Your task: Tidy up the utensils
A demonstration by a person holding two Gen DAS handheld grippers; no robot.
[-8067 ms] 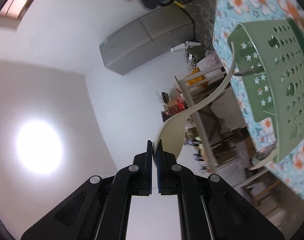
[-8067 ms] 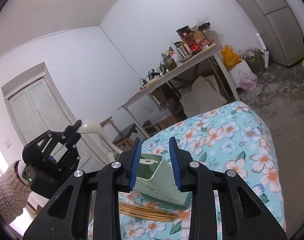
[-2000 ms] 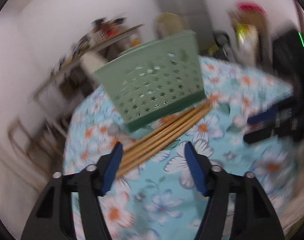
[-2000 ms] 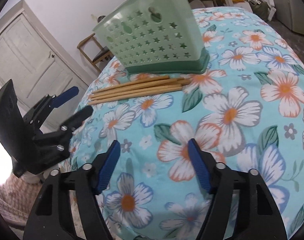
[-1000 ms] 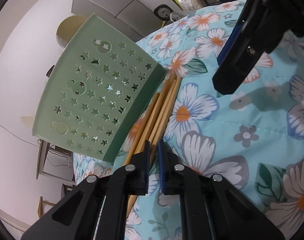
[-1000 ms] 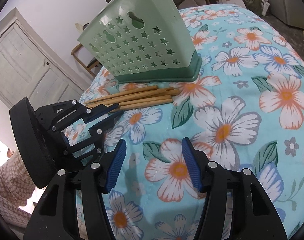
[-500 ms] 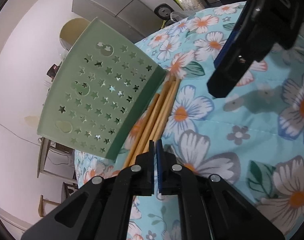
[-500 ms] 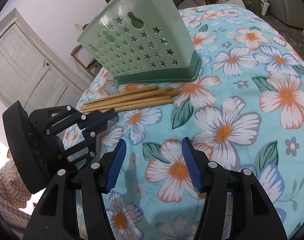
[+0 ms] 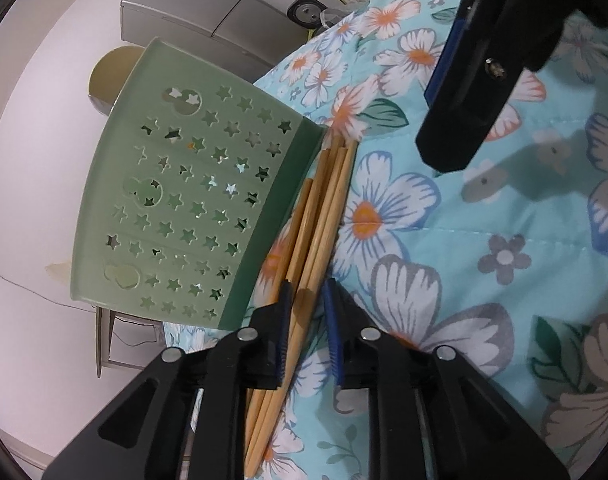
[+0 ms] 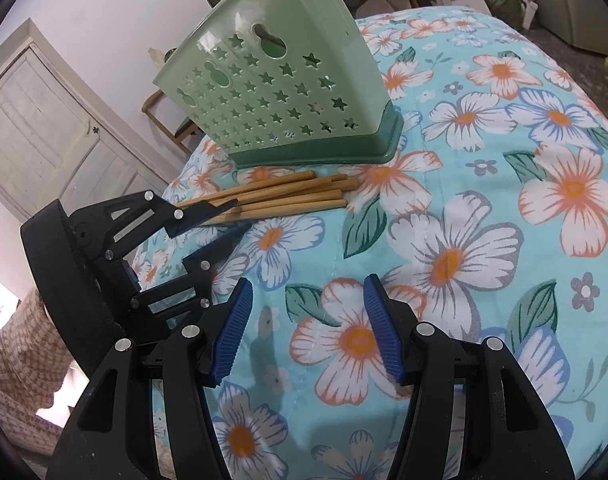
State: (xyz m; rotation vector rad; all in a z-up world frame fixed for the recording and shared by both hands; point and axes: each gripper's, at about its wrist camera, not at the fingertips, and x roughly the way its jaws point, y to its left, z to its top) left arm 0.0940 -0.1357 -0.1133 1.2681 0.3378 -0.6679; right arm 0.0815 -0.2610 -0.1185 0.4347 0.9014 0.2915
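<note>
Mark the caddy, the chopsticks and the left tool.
caddy [image 10: 271, 92]: right wrist view, on its star-punched side wall.
chopsticks [image 10: 299, 196]: right wrist view, mid-bundle, on the cloth.
left tool [image 9: 307, 326]: left wrist view, midway between its blue fingertips, straddling the sticks.

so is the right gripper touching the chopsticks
Apart. The right wrist view shows the right gripper open over bare floral cloth, with a clear stretch of fabric between its fingertips and the chopsticks lying by the green basket.

No legible text, labels or numbers.
</note>
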